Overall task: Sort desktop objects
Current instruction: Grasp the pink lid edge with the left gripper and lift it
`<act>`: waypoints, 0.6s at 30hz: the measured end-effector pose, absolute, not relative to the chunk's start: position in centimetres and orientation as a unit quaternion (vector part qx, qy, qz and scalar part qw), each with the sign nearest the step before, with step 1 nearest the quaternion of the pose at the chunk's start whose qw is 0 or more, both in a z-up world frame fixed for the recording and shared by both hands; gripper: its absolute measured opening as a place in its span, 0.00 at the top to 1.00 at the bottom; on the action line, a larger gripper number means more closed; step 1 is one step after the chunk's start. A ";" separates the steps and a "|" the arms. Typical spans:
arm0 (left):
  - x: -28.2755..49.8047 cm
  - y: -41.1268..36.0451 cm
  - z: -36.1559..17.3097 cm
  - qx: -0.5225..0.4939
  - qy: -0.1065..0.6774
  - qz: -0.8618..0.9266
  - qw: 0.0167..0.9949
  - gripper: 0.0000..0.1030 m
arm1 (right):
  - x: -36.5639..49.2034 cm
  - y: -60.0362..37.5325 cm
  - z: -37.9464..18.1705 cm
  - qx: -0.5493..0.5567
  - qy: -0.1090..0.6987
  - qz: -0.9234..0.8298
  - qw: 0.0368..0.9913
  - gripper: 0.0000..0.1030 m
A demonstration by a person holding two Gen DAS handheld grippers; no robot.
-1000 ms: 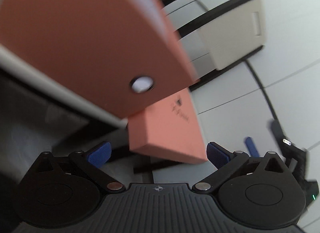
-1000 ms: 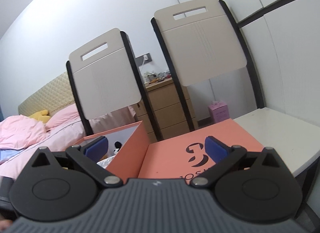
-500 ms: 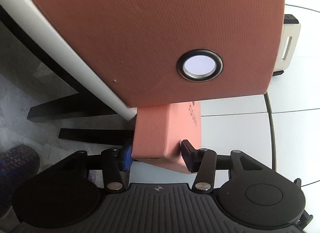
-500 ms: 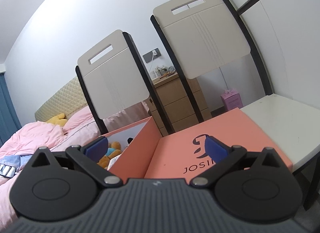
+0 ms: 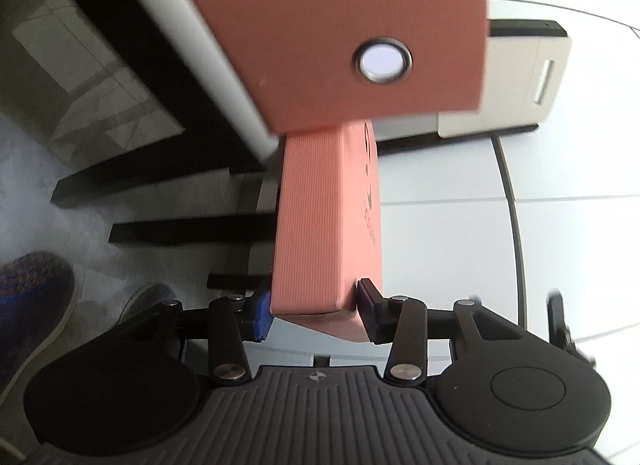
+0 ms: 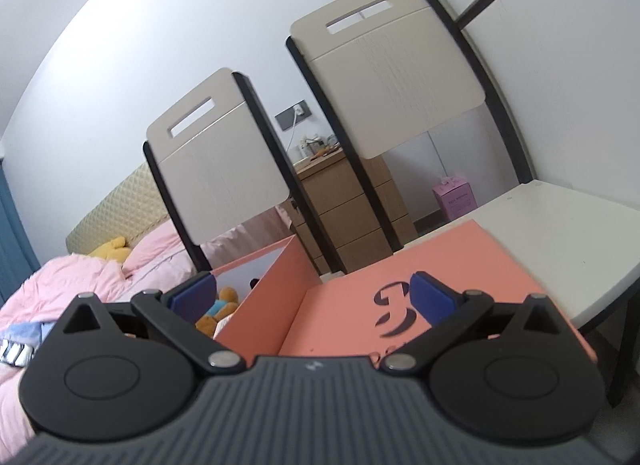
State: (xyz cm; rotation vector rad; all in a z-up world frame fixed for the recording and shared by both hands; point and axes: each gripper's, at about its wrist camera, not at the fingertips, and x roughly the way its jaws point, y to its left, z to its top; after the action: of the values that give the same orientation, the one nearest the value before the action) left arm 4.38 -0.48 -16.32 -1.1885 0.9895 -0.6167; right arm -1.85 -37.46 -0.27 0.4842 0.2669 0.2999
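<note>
Pink lid (image 5: 326, 225): pinched by its edge in the left tool (image 5: 316, 319), beside the pink box (image 5: 340, 25) on the white tabletop (image 6: 560, 233).
Right tool (image 6: 308, 297): spread wide, holding nothing, above the lid.

The lid (image 6: 400, 305) lies on the table (image 6: 560, 233), right of the box (image 6: 276, 289), chairs (image 6: 392, 85) behind.
</note>
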 end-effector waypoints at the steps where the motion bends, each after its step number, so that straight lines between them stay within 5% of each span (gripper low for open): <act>1: 4.0 -0.2 -16.4 -0.529 0.441 -0.277 0.670 0.54 | -1.9 -37.4 -0.3 0.235 0.132 0.149 0.951 0.00; 11: 4.0 0.2 -17.3 -0.533 0.447 -0.284 0.660 0.48 | -0.8 -40.1 -0.4 0.221 0.172 0.157 0.947 0.00; 18: 3.5 0.9 -18.2 -0.546 0.454 -0.305 0.635 0.55 | 3.1 -47.0 -2.4 0.208 0.259 0.115 0.936 0.00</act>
State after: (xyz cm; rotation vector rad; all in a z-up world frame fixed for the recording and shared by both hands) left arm 3.46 0.92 -18.18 -1.2466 1.0365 -0.6961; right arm 3.13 -47.04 -2.42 0.4250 0.5283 0.2355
